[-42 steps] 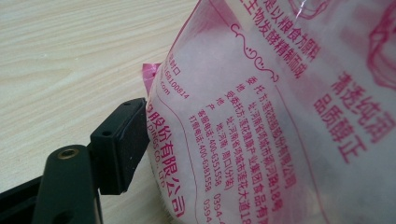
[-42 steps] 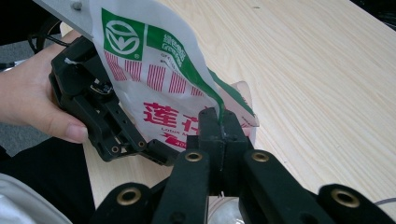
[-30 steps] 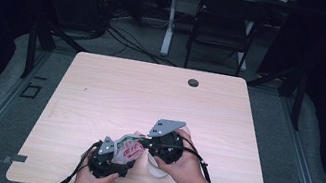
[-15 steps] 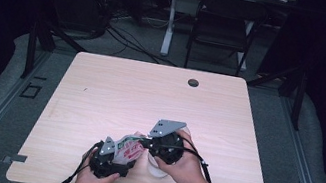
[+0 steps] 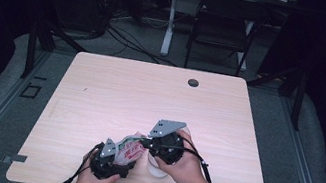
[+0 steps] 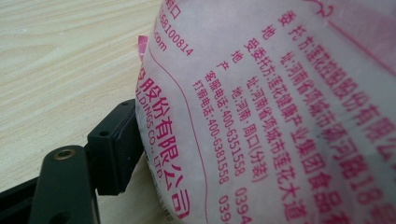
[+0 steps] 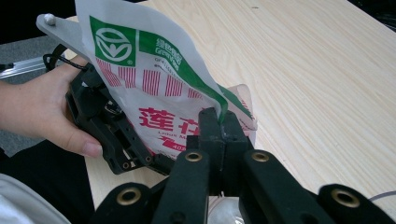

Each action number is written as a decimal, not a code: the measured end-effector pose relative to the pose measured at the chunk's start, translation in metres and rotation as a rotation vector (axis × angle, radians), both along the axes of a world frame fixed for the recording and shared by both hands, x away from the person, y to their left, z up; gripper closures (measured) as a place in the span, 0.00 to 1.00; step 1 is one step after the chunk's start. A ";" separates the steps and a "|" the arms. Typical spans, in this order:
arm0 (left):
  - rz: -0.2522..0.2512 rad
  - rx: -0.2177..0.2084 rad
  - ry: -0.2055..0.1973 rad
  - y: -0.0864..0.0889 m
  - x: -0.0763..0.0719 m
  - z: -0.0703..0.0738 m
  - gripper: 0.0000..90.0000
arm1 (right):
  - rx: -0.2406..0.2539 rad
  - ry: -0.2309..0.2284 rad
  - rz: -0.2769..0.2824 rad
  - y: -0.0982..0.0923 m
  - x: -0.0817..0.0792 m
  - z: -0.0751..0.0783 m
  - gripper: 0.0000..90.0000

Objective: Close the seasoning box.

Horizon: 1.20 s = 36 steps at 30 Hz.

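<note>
From above, the printed bag point(image 5: 129, 147) hung between the left gripper point(image 5: 120, 154) and right gripper point(image 5: 146, 142), near the table's point(image 5: 150, 94) front edge. The left gripper view showed the bag against one jaw. The right gripper view showed jaws clamped on its edge.

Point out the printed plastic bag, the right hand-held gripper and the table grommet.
White printed plastic bag point(image 7: 154, 88), right gripper view, its front.
Right hand-held gripper point(image 7: 219, 123), right gripper view, jaw tips.
Round dark table grommet point(image 5: 193, 82), high view, centre.
</note>
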<state>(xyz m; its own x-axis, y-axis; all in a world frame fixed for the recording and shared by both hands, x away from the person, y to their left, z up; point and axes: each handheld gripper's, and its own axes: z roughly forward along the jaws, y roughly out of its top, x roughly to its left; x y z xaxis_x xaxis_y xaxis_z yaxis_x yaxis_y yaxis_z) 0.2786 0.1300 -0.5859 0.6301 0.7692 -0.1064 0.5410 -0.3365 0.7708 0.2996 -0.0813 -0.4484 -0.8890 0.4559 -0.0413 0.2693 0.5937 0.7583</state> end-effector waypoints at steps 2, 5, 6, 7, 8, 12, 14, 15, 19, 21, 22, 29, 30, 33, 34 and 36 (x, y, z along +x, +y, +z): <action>-0.001 -0.001 0.002 0.000 0.000 0.000 0.28 | 0.004 0.003 0.002 0.000 0.000 0.000 1.00; -0.001 0.001 0.001 0.000 0.000 0.000 0.29 | 0.006 0.003 0.003 0.000 0.000 0.000 1.00; -0.001 0.002 0.001 0.000 0.000 0.000 0.29 | 0.005 0.002 0.003 0.000 0.000 0.000 1.00; 0.000 0.003 0.001 0.000 0.000 0.000 0.29 | 0.004 0.002 0.003 0.000 0.000 0.000 1.00; 0.001 0.004 0.000 0.000 0.000 0.000 0.29 | 0.005 0.002 0.003 0.000 0.000 0.000 1.00; -0.001 0.015 -0.008 0.000 -0.001 0.000 0.31 | 0.002 0.001 0.002 0.000 0.000 0.000 1.00; -0.004 0.016 -0.009 0.000 -0.001 0.000 0.33 | 0.003 0.002 0.001 0.000 0.000 0.000 1.00; -0.004 0.018 -0.008 0.000 -0.001 0.000 0.33 | 0.003 0.003 0.002 0.000 0.000 0.000 1.00; -0.006 0.017 -0.010 0.000 -0.001 0.000 0.36 | 0.003 0.004 0.002 0.000 0.001 -0.001 1.00; -0.005 0.019 -0.009 0.000 -0.002 0.000 0.37 | 0.003 0.003 0.000 0.000 0.000 -0.001 1.00; -0.007 0.019 -0.009 0.000 -0.002 0.000 0.38 | 0.001 0.002 -0.002 0.000 0.000 -0.001 1.00; -0.004 0.018 -0.020 0.000 -0.003 0.000 0.43 | 0.005 0.006 -0.004 0.000 0.000 -0.001 1.00; -0.001 0.012 -0.020 -0.001 -0.003 0.000 0.44 | 0.002 0.006 -0.002 0.000 0.001 -0.001 1.00; 0.004 0.002 -0.021 0.000 -0.003 0.000 0.46 | 0.004 0.006 -0.003 0.000 0.000 -0.001 1.00; 0.005 0.000 -0.019 0.000 -0.003 0.000 0.46 | 0.004 0.007 -0.003 0.000 0.000 -0.001 1.00; 0.006 -0.005 -0.016 0.001 -0.003 0.000 0.48 | 0.002 0.006 -0.002 0.000 0.000 -0.001 1.00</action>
<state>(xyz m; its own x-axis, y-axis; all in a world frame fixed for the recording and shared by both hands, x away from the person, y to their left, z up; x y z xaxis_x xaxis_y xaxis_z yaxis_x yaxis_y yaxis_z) 0.2753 0.1305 -0.5859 0.6272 0.7723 -0.1007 0.5309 -0.3293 0.7809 0.2999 -0.0817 -0.4495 -0.8886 0.4574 -0.0350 0.2749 0.5919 0.7577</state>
